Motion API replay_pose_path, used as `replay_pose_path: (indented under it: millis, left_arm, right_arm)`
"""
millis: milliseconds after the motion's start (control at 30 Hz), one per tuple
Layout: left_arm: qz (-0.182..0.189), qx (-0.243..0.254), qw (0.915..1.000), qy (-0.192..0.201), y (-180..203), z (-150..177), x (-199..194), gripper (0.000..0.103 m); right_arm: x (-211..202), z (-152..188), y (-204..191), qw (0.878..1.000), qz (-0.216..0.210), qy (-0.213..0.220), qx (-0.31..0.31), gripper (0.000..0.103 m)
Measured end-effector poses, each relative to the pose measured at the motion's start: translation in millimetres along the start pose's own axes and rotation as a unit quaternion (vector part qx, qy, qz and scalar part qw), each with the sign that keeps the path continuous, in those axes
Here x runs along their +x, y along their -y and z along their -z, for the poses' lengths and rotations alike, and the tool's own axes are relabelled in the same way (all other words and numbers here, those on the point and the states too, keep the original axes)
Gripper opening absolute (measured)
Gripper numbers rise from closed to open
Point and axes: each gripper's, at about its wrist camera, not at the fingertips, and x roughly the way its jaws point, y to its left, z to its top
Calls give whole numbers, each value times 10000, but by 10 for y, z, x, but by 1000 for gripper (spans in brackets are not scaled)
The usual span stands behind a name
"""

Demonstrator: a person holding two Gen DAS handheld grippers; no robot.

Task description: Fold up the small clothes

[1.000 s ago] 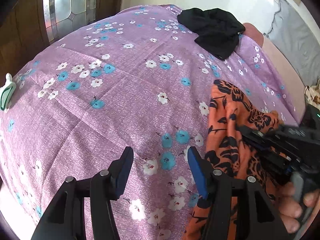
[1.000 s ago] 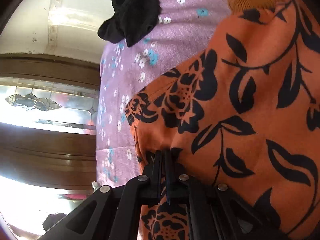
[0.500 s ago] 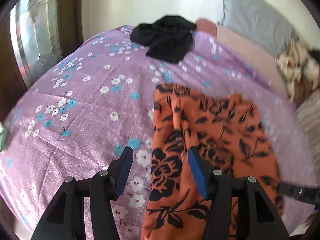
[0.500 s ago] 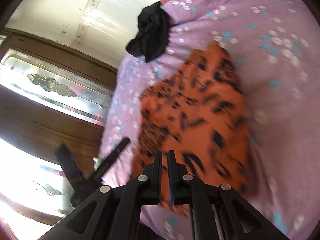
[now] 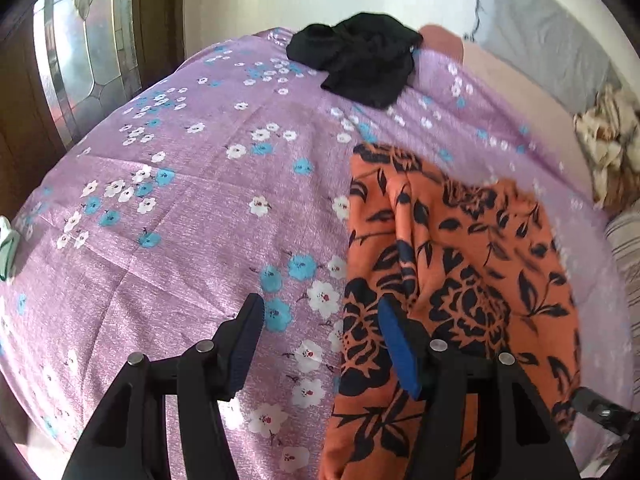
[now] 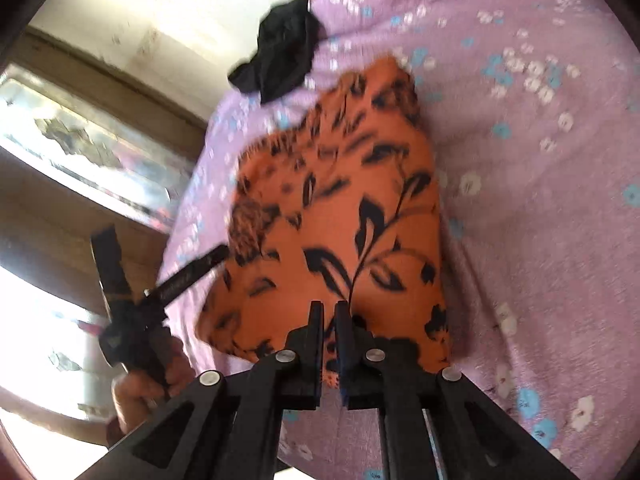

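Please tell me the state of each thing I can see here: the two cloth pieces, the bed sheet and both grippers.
Orange cloth: lying on the sheet, partly folded, wrinkled, near edge pinched.
Black cloth: crumpled heap at the far end, not folded.
Bed sheet: spread out, lightly creased.
Left gripper: open, holding nothing, at the orange cloth's left edge.
Right gripper: shut on the orange cloth's near edge.

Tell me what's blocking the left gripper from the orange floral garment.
Nothing visible. The open left gripper hovers over bare purple bedsheet at the orange floral garment's left edge. The black garment lies far off.
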Motion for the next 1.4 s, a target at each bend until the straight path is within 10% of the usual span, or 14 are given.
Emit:
replay_pose_path:
  millis: [367,567,1400]
  left_arm:
    - [-633,1075,9922,4,355,197,89,67]
    - [-656,1066,9921,17,358,197,108,67]
    - [-903,1142,9892,194,434,223,166,70]
  right_arm:
    - [139,-5,121,9997,87,-212,-39,5]
    - [23,-94,-2,9980,366,296,-423,6]
    - [241,-118,222,9994,-13,161,-307,3]
